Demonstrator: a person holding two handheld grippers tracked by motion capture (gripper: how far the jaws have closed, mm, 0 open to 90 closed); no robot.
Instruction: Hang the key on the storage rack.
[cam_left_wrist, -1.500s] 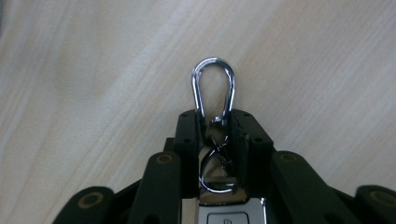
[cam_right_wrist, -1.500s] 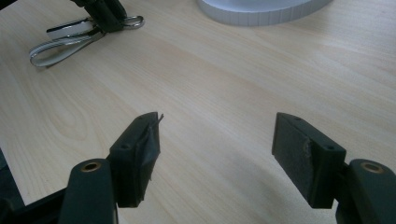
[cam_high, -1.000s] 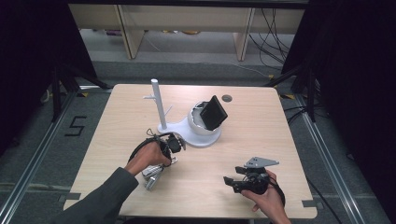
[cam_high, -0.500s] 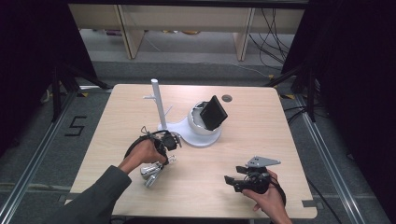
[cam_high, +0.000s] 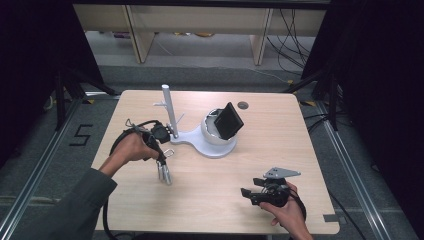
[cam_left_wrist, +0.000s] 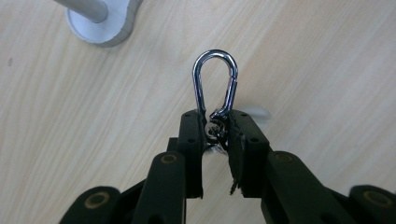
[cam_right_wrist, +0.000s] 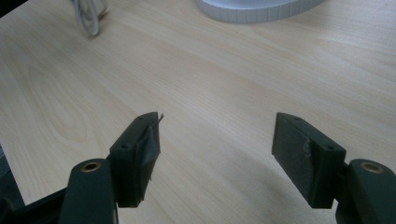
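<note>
My left gripper (cam_left_wrist: 215, 120) is shut on the lower end of a silver carabiner (cam_left_wrist: 215, 77), whose loop sticks out past the jaws over the wooden table. In the high view the left gripper (cam_high: 163, 151) is held just left of a white stand's post (cam_high: 169, 109), and silvery metal pieces (cam_high: 164, 173) hang below the carabiner (cam_high: 168, 153), reaching down to the tabletop. Whether they touch the table I cannot tell. My right gripper (cam_high: 248, 193) rests near the table's front right, open, with nothing between its jaws (cam_right_wrist: 215, 140).
The white stand has a round base (cam_high: 218, 145) carrying a tilted black block (cam_high: 229, 120) at the table's middle. Its base edge (cam_right_wrist: 261, 10) shows ahead of the right gripper. A small dark disc (cam_high: 243, 105) lies at the back. Bare wood (cam_high: 210, 185) lies between the grippers.
My left gripper has moved away from the front edge toward the stand's post, carrying the carabiner and its hanging pieces. The right gripper has stayed put.
</note>
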